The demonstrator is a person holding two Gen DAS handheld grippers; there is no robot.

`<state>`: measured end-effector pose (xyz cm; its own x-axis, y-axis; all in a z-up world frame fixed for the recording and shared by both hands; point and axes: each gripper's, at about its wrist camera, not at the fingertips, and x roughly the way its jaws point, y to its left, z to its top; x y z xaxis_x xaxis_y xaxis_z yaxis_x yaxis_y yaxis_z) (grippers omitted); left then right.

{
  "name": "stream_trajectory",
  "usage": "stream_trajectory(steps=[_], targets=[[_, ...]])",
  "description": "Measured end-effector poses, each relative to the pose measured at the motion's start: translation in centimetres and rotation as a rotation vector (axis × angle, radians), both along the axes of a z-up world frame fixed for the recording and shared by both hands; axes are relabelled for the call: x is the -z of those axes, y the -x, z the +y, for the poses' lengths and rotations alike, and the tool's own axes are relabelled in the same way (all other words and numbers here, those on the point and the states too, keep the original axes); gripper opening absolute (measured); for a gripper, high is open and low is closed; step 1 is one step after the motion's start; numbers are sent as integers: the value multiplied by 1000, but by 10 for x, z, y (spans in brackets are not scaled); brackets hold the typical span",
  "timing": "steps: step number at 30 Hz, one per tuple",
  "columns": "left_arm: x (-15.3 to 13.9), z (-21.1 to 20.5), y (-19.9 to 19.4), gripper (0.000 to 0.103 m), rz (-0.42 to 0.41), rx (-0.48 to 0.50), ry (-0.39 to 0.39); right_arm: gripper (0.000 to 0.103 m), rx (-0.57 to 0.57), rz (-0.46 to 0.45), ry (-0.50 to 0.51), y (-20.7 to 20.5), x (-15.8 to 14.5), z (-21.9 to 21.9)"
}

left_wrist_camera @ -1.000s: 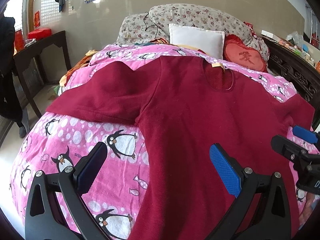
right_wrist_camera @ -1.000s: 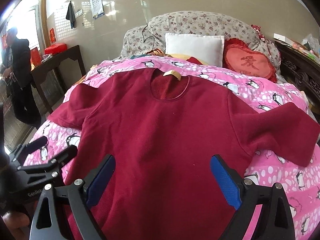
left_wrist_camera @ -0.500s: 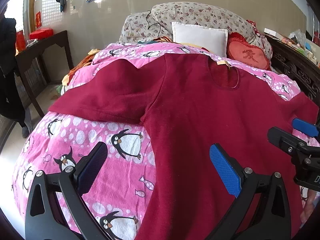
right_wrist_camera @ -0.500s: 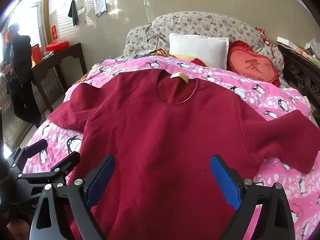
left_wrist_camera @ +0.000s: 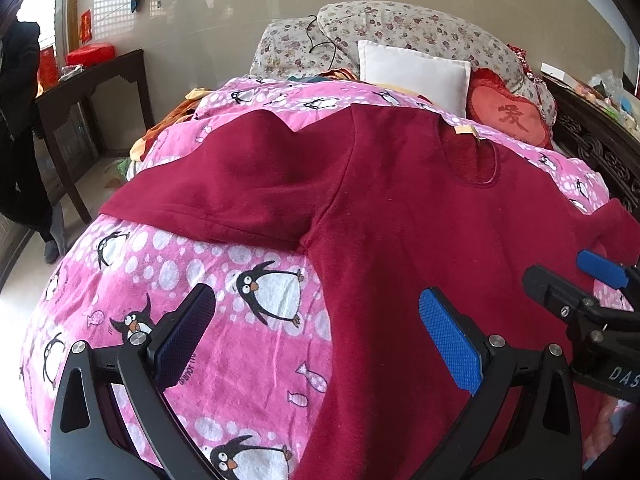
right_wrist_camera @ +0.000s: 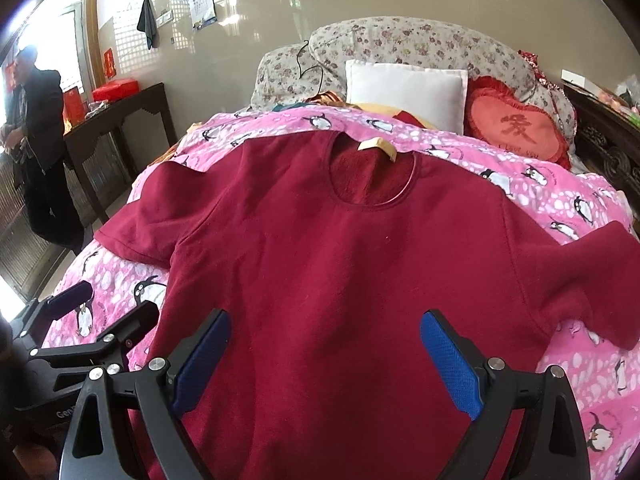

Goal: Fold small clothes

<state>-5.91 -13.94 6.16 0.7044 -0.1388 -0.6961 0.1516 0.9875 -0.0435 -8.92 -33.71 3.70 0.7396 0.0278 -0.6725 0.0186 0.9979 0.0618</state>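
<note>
On top of the pink penguin blanket a dark red shirt lies flat, front up, both sleeves spread out, neck hole toward the pillows. Left gripper hangs over its left side edge, jaws wide apart, gripping nothing. Right gripper hovers above the lower body, equally wide and empty.

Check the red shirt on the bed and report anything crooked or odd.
The red shirt lies mostly flat on the pink blanket, but its neck label sticks up askew, and one sleeve is bunched and bent rather than laid out straight.
</note>
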Motion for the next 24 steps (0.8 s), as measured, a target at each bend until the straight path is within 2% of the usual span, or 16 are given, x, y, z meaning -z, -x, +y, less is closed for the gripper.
stream_trajectory(steps=[4, 7, 11, 16, 19, 22, 24], targets=[[2, 3, -3, 103, 11, -2, 5, 95, -10, 13, -7, -3, 3, 3], [3, 3, -4, 103, 8, -4, 8, 95, -4, -2, 27, -2, 0, 6], [6, 4, -6, 103, 18, 0, 26, 95, 36, -15, -38, 0, 0, -5], [7, 2, -6, 103, 15, 4, 0, 95, 62, 11, -44, -2, 9, -14], [1, 18, -9, 103, 32, 8, 69, 95, 55, 19, -45, -4, 12, -13], [-7, 58, -23, 103, 72, -30, 199, 95, 38, 28, -51, -5, 14, -12], [-8, 99, -38, 103, 106, -101, 308, 95, 32, 30, -60, -5, 15, -12]])
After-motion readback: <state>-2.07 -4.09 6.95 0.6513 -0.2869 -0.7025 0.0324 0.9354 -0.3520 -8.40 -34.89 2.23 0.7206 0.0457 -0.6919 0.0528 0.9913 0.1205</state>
